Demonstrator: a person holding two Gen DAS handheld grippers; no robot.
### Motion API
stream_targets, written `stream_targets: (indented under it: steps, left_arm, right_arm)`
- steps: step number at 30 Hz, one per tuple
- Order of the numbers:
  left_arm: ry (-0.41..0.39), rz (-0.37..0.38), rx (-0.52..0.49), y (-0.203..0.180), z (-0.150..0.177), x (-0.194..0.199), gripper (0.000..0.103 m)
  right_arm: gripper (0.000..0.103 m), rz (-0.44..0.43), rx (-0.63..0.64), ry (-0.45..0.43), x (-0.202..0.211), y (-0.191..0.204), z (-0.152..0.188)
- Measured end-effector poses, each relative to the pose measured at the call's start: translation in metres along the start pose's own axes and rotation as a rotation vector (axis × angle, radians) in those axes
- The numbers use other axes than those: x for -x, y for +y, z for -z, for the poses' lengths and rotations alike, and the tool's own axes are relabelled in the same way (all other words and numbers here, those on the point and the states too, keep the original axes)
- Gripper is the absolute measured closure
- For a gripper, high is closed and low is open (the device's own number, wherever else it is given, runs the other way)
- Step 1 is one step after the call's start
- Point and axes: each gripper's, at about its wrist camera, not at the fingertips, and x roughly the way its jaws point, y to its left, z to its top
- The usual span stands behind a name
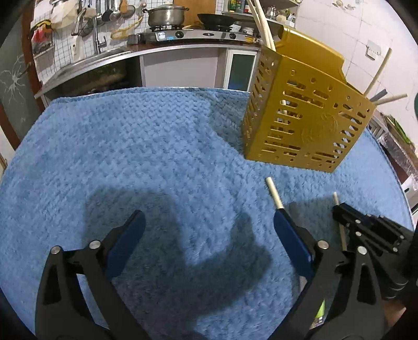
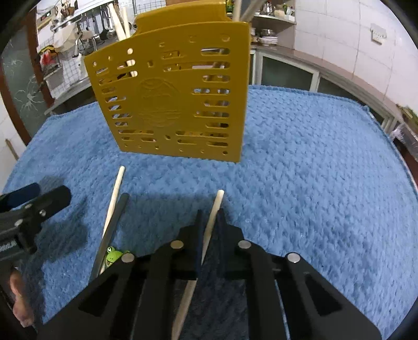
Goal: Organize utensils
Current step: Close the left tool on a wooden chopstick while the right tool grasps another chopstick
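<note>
Nearest the right wrist camera, the right tongs (image 2: 210, 225) are closed tight around a pale wooden chopstick (image 2: 214, 209), whose tip pokes out ahead of the pads, low over the blue towel (image 2: 313, 170) that covers the desk. The left tongs (image 1: 209, 230) hang wide apart with nothing between them, just above the towel.

A little to the left of the held stick, two more pieces lie side by side on the towel: a second pale chopstick (image 2: 115, 198) and a dark grey chopstick (image 2: 116, 219). Something small and green (image 2: 112, 255) sits at their near end; what it is cannot be told.

Farther off stands a yellow slotted utensil holder (image 2: 172, 96), upright, with several pale sticks (image 1: 261, 23) already standing in it.

Judging by this, sorting is partly done: one chopstick is in hand, at least two wait on the towel. Beyond is a kitchen counter with a stove.
</note>
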Motion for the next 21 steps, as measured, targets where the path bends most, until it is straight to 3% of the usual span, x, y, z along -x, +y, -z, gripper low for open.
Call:
stream_targets:
  steps: [5,8,12,16,18,21]
  left_arm:
    - [0.017,0.038,-0.018,-0.02,-0.007,-0.004,0.02]
    - [0.04,0.051,-0.038,-0.032,-0.009,-0.01,0.031]
    - [0.096,0.093,-0.047,-0.044,-0.011,-0.02,0.058]
    - [0.13,0.105,-0.054,-0.055,-0.015,-0.03,0.067]
    - [0.161,0.113,-0.065,-0.06,-0.015,-0.036,0.082]
    - [0.174,0.105,-0.061,-0.062,-0.015,-0.041,0.084]
  right_arm:
    - [0.097,0.009,0.007,-0.001,0.006,-0.02,0.0]
    - [0.097,0.016,-0.018,0.001,0.01,-0.038,0.002]
    - [0.096,0.024,-0.037,0.004,0.014,-0.054,0.005]
    - [0.096,0.016,-0.041,0.005,0.014,-0.061,0.006]
    - [0.096,0.02,-0.033,0.004,0.013,-0.06,0.005]
    - [0.096,0.016,-0.031,0.005,0.013,-0.061,0.006]
